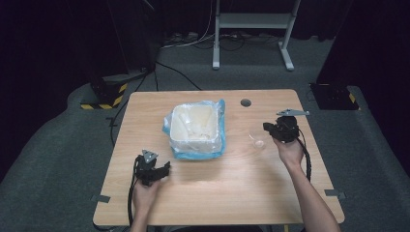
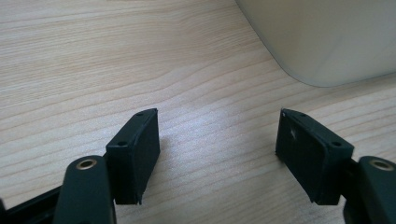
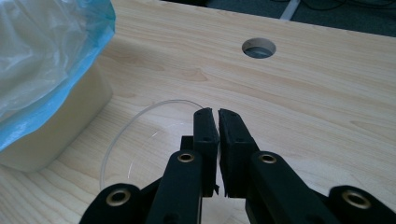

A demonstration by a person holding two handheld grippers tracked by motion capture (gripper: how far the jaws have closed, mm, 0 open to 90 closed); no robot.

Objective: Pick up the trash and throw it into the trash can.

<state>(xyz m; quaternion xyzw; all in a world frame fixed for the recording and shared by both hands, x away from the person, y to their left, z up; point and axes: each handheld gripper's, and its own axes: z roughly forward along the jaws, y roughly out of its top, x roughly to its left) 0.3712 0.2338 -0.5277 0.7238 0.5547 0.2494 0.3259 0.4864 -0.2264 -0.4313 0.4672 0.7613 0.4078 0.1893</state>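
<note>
Clear glass, that's what my right tongs (image 3: 215, 112) are clenched on: the rim of a small see-through bowl (image 3: 140, 140), sitting on the bench (image 1: 232, 179) just right of the white tub (image 1: 196, 128) with its blue-edged plastic liner (image 1: 221, 125). My left tongs (image 2: 217, 135) hang spread wide over bare wood, gripping nothing, the tub's corner just ahead. I judge the job barely begun: bowl gripped, not yet lifted or moved. The bowl's outline nearly vanishes from above, and what lies in the tub is hard to make out.
</note>
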